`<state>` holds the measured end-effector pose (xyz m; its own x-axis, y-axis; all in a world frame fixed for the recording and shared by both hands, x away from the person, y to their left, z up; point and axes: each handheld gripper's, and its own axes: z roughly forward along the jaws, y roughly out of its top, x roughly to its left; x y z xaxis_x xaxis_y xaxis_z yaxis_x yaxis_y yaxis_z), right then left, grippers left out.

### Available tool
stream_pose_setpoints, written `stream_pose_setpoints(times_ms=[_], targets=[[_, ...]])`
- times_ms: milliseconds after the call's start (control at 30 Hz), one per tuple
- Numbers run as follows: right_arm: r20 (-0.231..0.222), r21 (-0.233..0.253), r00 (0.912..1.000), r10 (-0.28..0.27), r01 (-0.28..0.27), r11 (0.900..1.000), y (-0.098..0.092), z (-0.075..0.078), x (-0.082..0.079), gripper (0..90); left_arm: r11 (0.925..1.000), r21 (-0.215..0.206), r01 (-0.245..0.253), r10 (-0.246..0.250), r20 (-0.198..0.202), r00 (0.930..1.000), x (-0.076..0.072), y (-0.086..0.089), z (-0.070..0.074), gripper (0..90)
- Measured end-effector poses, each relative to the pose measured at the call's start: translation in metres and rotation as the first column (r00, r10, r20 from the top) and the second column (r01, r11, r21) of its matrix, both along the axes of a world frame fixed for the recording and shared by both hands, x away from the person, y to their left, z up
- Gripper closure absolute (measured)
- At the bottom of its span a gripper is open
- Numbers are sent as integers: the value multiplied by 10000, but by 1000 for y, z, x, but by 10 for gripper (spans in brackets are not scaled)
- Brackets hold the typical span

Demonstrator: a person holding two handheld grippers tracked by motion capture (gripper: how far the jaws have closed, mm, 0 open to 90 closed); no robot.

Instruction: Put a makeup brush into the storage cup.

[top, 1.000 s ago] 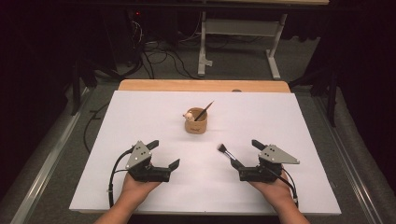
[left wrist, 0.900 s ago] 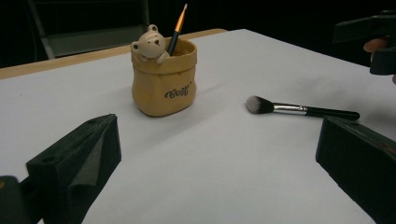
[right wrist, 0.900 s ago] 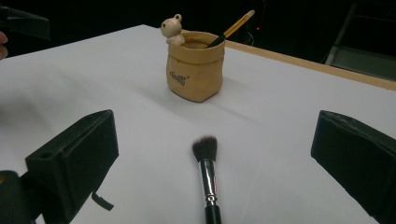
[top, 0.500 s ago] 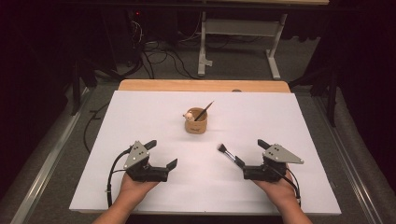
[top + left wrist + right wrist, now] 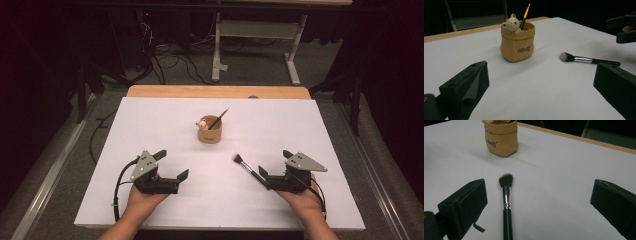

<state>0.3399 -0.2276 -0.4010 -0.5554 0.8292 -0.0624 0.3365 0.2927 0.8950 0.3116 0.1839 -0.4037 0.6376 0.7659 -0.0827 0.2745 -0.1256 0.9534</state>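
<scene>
Right gripper low over the near right part of the table, my hand under it. Its fingers are spread wide and grasp nothing. The makeup brush lies flat on the white table between them, nearer the left-hand finger in the right gripper view, untouched on either side as far as I can see. Bristle head points away from me toward the pot; black handle runs back under the gripper.

Left gripper rests over the near left of the table, well apart from the brush. Its fingers are released too, nothing between them but bare table.

Tan bear-faced brush pot stands upright near the table's middle, beyond both grippers. A thin paintbrush leans in it, tip up and tilted to the right in the high view. Small bear figure peers over the pot's rim, beside the paintbrush.

Makeup brush sits near the pot, apart from it.
</scene>
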Motion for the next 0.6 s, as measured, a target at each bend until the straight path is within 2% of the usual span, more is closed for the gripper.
stream_pose_setpoints(times_ms=[200, 600], targets=[[-233, -274, 9995, -196, 189, 9994, -4, -3, 3, 21, 10000, -30, 39, -39, -63, 10000, 1, 0, -1, 9], [-1052, -669, 9931, -517, 448, 9968, -8, -11, 8, 22, 9999, 43, 121, -120, -123, 9999, 1, -2, -2, 12]])
